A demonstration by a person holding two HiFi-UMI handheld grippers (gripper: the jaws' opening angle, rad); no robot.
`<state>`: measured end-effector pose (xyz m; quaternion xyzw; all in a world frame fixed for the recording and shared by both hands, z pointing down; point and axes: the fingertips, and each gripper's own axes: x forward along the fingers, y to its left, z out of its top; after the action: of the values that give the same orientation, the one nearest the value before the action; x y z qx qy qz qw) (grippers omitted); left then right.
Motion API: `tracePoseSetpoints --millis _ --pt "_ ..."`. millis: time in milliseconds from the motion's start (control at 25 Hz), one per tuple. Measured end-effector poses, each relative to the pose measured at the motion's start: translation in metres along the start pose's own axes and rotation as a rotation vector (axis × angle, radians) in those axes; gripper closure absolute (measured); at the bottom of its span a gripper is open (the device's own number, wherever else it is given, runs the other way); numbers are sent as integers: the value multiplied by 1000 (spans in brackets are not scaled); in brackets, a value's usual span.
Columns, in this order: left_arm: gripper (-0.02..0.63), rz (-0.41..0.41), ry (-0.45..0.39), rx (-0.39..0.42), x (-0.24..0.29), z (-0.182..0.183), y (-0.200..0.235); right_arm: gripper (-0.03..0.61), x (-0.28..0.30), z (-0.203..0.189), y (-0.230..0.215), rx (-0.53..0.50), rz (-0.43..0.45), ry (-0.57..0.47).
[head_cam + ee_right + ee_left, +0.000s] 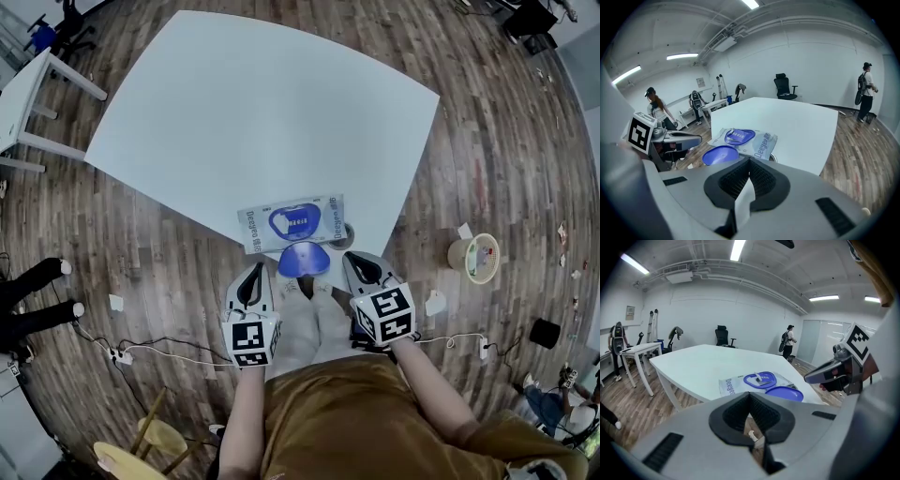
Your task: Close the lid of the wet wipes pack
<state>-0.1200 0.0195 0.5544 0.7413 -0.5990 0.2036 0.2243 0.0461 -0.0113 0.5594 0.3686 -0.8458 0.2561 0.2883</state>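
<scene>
While you stand at the near edge of the big white table, the wood-plank floor spreads out on every side of it. The tabletop carries only one item, the wet wipes pack, which lies flat right at the edge closest to you. It is a pale grey soft pack with a blue oval collar around its dispensing opening. Your gripper views let you read the brand "Deeyeo" printed in blue along one end, followed by smaller characters too fine to make out.

The pack's blue lid is flipped fully open. It lies back toward you on the pack's near side and juts out past the table edge.

Your left gripper and right gripper hang low on either side of that lid, just short of the table and touching neither the lid nor the pack. Each one's ribbed black pads are pressed together at the tips with nothing from the table between them.

A black-and-white square marker faces up on each gripper's cube.

Off to your right, a small round beige bin sits on the floor.
</scene>
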Motion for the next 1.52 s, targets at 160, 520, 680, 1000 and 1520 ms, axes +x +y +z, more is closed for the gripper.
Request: tracePoseSetpoints --millis 160,520,680,1000,1520 --pt "621 -12 32 -8 6 -9 0 572 7 -7 -1 10 6 28" --pt "621 -41 95 -16 13 -28 0 572 17 -17 0 -8 23 69" --pt "621 -76 137 -6 17 -36 -2 572 21 -21 2 -28 27 89" --pt "621 -126 187 -23 24 -50 -7 572 27 -29 5 -93 32 131" --pt "621 -176 208 -18 28 -53 -18 572 33 -45 20 -209 80 219"
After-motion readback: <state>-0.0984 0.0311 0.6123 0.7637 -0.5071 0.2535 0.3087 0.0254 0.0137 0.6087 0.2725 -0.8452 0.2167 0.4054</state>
